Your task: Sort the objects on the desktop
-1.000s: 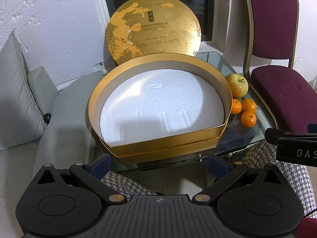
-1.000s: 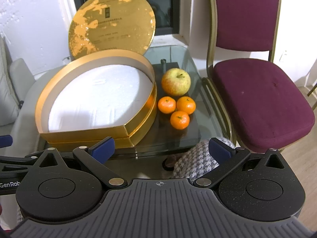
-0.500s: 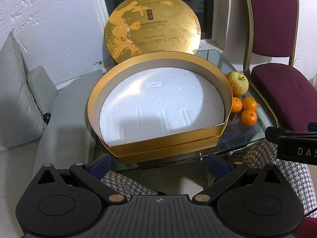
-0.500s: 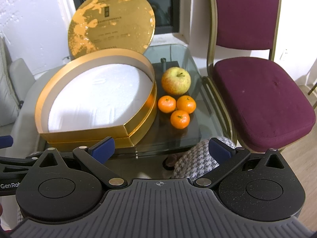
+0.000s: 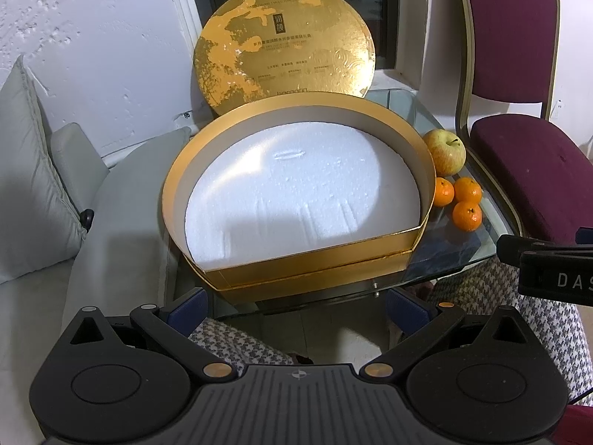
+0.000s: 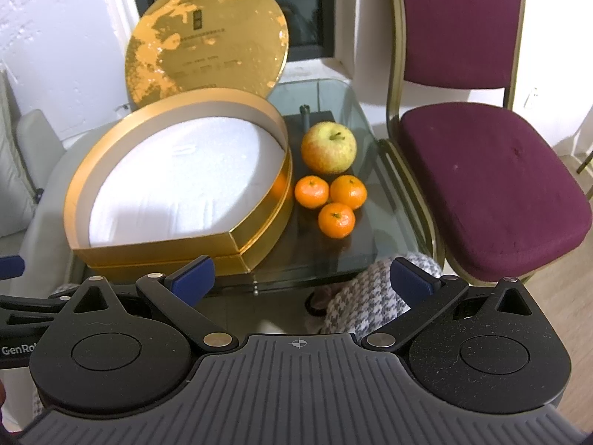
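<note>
Left gripper (image 5: 296, 302) and right gripper (image 6: 302, 278) both gape, holding nothing. Gold box (image 6: 155, 200) lies open, foam bare; apple (image 6: 328, 147) and three mandarins (image 6: 331, 198) sit just right on glass table (image 6: 370, 244). Round fruit may roll off, we judge; right view slightly blurred.

Ahead of the left tongs, the gold box (image 5: 307, 267) looks like matt card with a satin sheen, its floor a rough white foam slab (image 5: 296, 193). Behind it leans the lid (image 5: 285, 44), glossy gold foil (mottled orange). Beyond the right tongs, a smooth apple (image 6: 329, 147) and dimpled tangerines (image 6: 336, 220) sit on a glossy glass tabletop (image 6: 374, 230); further right, a matt maroon cloth chair (image 6: 493, 185).
</note>
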A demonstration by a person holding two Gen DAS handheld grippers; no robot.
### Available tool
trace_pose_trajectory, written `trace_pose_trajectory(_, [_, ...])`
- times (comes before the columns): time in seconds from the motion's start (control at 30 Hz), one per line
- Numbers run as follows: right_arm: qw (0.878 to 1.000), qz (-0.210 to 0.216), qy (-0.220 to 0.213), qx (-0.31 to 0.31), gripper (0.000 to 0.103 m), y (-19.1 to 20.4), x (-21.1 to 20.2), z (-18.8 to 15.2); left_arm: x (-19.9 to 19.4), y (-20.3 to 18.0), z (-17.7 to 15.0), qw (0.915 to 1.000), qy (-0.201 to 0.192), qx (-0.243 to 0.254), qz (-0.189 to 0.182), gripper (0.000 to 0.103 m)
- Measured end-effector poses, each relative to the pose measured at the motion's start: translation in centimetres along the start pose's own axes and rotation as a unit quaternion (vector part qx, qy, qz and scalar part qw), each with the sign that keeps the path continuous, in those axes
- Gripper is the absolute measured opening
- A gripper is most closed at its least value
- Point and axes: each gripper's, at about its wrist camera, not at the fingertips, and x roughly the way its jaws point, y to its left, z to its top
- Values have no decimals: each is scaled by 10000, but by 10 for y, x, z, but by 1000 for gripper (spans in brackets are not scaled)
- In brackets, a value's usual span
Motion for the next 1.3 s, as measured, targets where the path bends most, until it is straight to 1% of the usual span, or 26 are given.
trace_pose_trajectory(0.3, [9998, 37, 151, 84, 103, -4, 12, -1, 12, 4, 1, 9998, 179, -70, -24, 102])
trace_pose_trajectory(0.53, [9993, 182, 184, 258, 103, -15, 32, 3, 26, 10, 6, 9995, 282, -126, -77, 102])
trace_pose_trajectory(0.7, [9991, 158, 174, 350, 103, -24, 49, 9, 36, 14, 11, 9992, 339, -182, -135, 102])
trace_pose_trajectory(0.83, [9978, 302, 170, 562, 103, -35, 65, 15, 43, 15, 15, 9988, 338, -297, -173, 102])
trace_pose_trajectory(0.9, [9965, 458, 79, 699, 103, -40, 74, 17, 47, 18, 18, 9985, 325, -376, -237, 102])
trace_pose_trajectory(0.97, [9955, 513, -8, 790, 103, -45, 81, 19, 50, 20, 21, 9982, 264, -453, -282, 102])
trace_pose_trajectory(1.07, [9962, 423, -8, 762, 103, -48, 94, 24, 56, 23, 26, 9980, 232, -509, -299, 102])
trace_pose_trajectory(1.13, [9976, 279, -16, 629, 103, -49, 102, 27, 61, 24, 29, 9977, 263, -529, -321, 102])
trace_pose_trajectory(1.3, [9988, 174, 202, 411, 103, -51, 127, 32, 72, 26, 36, 9972, 346, -598, -302, 102])
